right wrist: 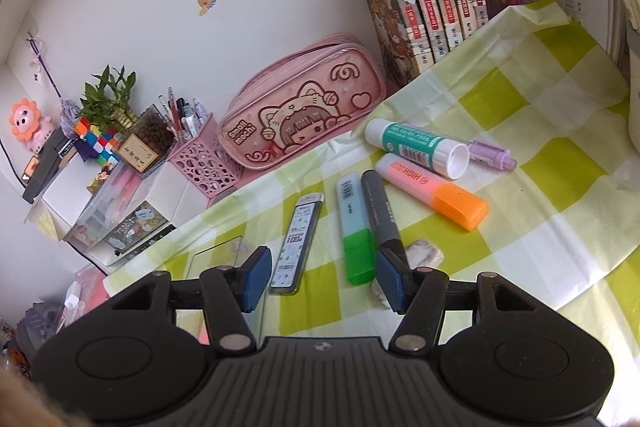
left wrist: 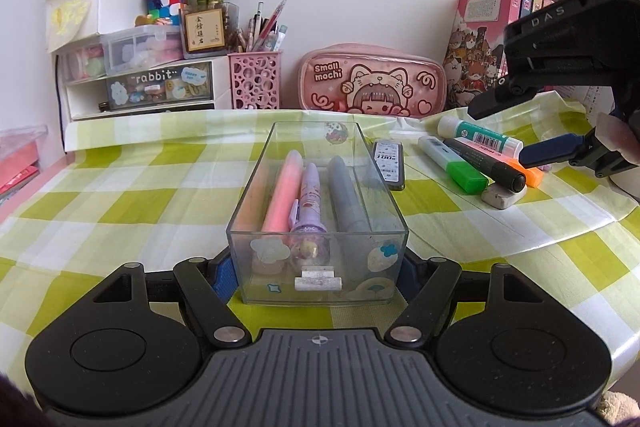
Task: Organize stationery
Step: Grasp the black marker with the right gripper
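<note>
Left gripper (left wrist: 316,277) clamped on the near end of the clear tray (left wrist: 256,183), blue pads against both side walls; tray holds a pink highlighter (left wrist: 280,191), purple pen (left wrist: 309,199) and grey marker (left wrist: 344,195); right gripper (right wrist: 322,277) spread wide, holding nothing, above the green highlighter (right wrist: 354,227) and lead case (right wrist: 294,247) on the checked cloth (right wrist: 540,187).

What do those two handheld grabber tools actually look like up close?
Both are matte black plastic. The left gripper and right gripper each have a ribbed grey centre plate with a small crosshair mark, round discs on either side, silver pivot rivets, and black linkage bars ending in blue-padded fingers. White "DAS" lettering marks the right one's casing.
</note>
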The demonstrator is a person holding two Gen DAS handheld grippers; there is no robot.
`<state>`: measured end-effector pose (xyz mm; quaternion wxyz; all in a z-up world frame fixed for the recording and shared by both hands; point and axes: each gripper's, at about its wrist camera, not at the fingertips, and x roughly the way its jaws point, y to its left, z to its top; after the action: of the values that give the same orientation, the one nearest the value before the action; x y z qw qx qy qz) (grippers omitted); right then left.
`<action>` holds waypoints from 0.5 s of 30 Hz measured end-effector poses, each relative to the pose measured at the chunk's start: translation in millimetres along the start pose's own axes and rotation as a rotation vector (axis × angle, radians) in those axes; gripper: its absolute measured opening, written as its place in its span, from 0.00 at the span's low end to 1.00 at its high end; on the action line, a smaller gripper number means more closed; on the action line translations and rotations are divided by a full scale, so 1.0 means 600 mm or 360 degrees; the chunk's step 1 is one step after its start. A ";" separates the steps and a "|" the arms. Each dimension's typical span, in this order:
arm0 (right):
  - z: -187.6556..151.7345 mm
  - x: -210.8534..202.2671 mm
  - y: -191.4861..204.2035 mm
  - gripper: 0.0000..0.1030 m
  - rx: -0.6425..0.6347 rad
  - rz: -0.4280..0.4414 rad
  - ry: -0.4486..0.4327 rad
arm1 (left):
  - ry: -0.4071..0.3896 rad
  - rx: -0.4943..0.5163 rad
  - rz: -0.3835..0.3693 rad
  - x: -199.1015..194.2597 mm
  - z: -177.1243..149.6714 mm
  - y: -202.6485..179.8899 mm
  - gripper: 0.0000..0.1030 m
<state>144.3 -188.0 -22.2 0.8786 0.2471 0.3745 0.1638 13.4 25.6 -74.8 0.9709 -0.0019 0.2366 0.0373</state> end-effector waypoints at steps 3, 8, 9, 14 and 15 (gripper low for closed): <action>0.001 0.002 -0.008 0.77 -0.0013 -0.0009 -0.0017 | -0.0001 -0.0005 0.0004 0.000 0.000 0.001 0.70; 0.001 0.011 0.004 0.76 -0.0090 0.0022 -0.0041 | -0.0002 -0.0004 0.0004 0.000 0.001 0.001 0.70; 0.001 0.014 0.008 0.76 -0.0123 -0.0001 -0.0050 | -0.0002 -0.0003 0.0004 0.001 0.001 0.001 0.70; -0.002 0.029 0.012 0.76 -0.0239 -0.0119 -0.0071 | -0.0002 -0.0004 0.0004 0.001 0.000 0.001 0.71; -0.002 0.033 0.010 0.76 -0.0243 -0.0133 -0.0066 | -0.0002 -0.0004 0.0004 0.000 0.000 0.001 0.71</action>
<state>156.2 -173.4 -31.0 0.9084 0.1670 0.3526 0.1501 13.7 26.4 -74.7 0.9710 -0.0028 0.2361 0.0386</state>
